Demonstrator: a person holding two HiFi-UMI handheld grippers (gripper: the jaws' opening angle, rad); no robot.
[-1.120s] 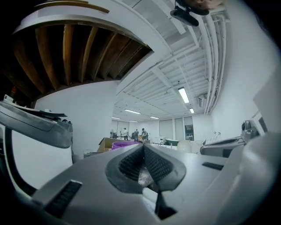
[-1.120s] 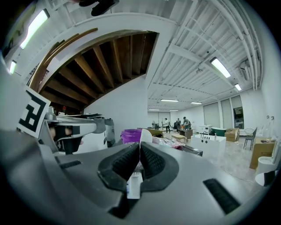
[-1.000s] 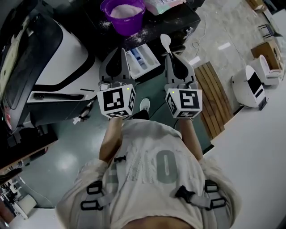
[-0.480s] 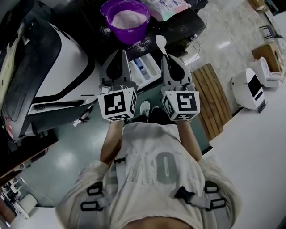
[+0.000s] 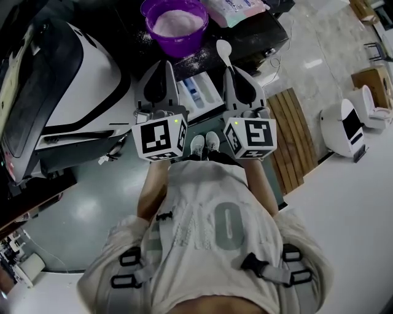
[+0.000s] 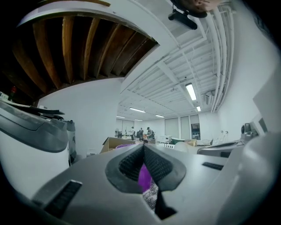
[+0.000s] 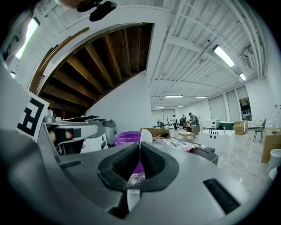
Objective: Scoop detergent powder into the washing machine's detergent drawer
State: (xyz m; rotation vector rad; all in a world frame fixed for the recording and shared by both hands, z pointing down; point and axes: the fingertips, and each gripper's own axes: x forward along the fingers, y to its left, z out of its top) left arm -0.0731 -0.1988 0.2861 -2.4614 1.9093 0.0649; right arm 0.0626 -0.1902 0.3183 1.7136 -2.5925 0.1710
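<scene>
A purple bowl [image 5: 178, 21] full of white powder stands on a dark counter [image 5: 245, 40] at the top of the head view. Just below it the washing machine's detergent drawer [image 5: 198, 92] is pulled out. My right gripper [image 5: 232, 68] is shut on the handle of a white spoon [image 5: 224, 49], whose bowl points up towards the counter, right of the purple bowl. In the right gripper view the spoon [image 7: 145, 136] stands up between the pads, with the purple bowl [image 7: 127, 139] behind. My left gripper [image 5: 167, 64] hangs shut and empty over the drawer's left side.
The white and black washing machine [image 5: 73, 80] fills the left. A detergent bag [image 5: 236, 9] lies on the counter beside the bowl, with spilled powder [image 5: 196, 60] near its edge. A wooden slatted platform [image 5: 290, 135] and a white appliance [image 5: 345, 126] are on the right.
Both grippers have edged forward with the spoon, which now sits a little closer to the purple bowl. The person's shoes have come together below the drawer.
</scene>
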